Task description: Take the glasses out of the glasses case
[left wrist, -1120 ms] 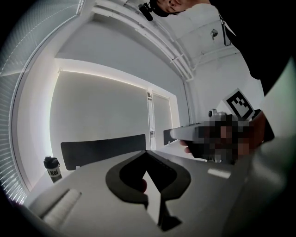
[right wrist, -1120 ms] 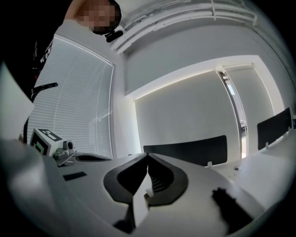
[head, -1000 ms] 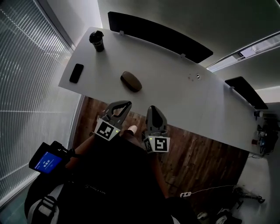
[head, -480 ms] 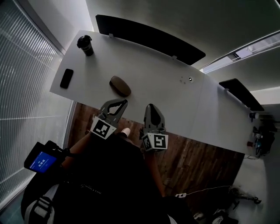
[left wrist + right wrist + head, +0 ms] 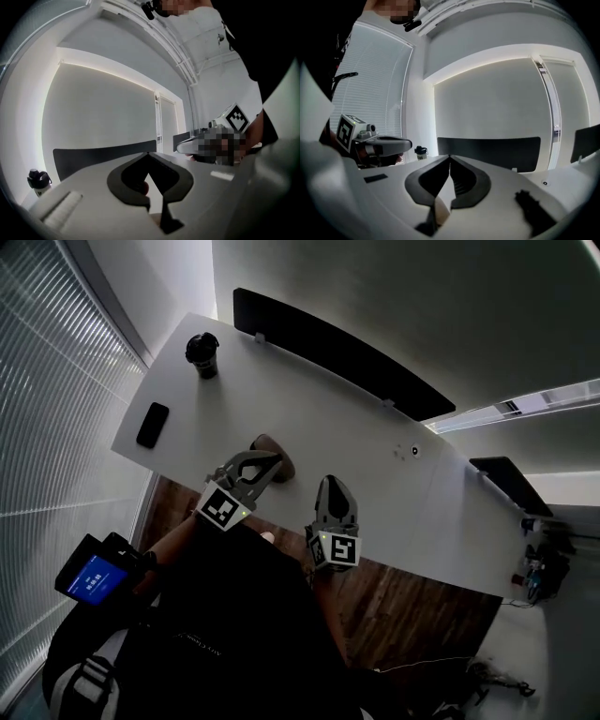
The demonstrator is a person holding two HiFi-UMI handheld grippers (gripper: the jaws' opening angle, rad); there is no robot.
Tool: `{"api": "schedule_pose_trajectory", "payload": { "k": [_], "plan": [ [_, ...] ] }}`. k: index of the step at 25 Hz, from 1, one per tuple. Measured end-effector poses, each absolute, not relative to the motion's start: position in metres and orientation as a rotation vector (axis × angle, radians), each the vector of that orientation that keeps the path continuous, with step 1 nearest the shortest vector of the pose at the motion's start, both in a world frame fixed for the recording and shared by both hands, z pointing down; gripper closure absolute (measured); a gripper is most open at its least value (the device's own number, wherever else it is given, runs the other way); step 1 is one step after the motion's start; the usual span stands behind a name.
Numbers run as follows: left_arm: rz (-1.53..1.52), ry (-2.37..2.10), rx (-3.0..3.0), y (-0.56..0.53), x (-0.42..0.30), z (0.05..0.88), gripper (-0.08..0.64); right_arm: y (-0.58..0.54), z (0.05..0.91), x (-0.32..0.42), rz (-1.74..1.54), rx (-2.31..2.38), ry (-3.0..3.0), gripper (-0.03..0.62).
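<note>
A window with slatted blinds [image 5: 56,427] is seen at the far left, and a device with a lit blue screen [image 5: 94,579] is carried at the person's left arm. On the white counter [image 5: 356,446] a black phone [image 5: 152,425] is laid flat near the left edge. A black lidded cup [image 5: 202,354] is stood upright at the far left corner, well apart from the phone. The left tool [image 5: 272,463] is held over the near part of the counter, with its jaws pressed together at the tips and nothing pinched. The brown glasses case [image 5: 269,443] is laid on the counter right at the tips of the left tool and is partly covered by that tool in the head view; whether contact is made cannot be determined. The right tool [image 5: 335,483] is held just to the right, apart from the case, with its jaws likewise pressed together and empty. A dark divider panel [image 5: 337,352] is mounted along the far edge of the counter. Wooden flooring [image 5: 412,615] is visible beyond the near edge, at the lower right.
</note>
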State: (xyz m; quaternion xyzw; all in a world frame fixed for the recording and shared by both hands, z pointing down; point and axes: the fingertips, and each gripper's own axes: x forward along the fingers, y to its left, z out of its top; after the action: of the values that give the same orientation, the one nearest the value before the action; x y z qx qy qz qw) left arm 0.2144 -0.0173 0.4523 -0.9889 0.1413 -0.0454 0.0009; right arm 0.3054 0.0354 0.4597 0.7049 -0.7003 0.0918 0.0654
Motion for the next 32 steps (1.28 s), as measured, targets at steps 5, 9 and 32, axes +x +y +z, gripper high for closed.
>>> {"api": "schedule_pose_trajectory", "payload": {
  "k": [5,9,32],
  "plan": [
    [-0.203,0.302,-3.138,-0.045,0.183,0.491,0.555,-0.009,0.482,0.280,0.303,2.023,-2.091,0.584],
    [-0.345,0.235,-3.166,-0.062,0.158,0.555,0.555,-0.032,0.509,0.267,0.317,2.007,-2.042,0.584],
    [-1.045,-0.112,-3.057,-0.047,0.187,0.743,0.554,-0.042,0.634,0.240,0.338,1.608,-1.909,0.583]
  ]
}}
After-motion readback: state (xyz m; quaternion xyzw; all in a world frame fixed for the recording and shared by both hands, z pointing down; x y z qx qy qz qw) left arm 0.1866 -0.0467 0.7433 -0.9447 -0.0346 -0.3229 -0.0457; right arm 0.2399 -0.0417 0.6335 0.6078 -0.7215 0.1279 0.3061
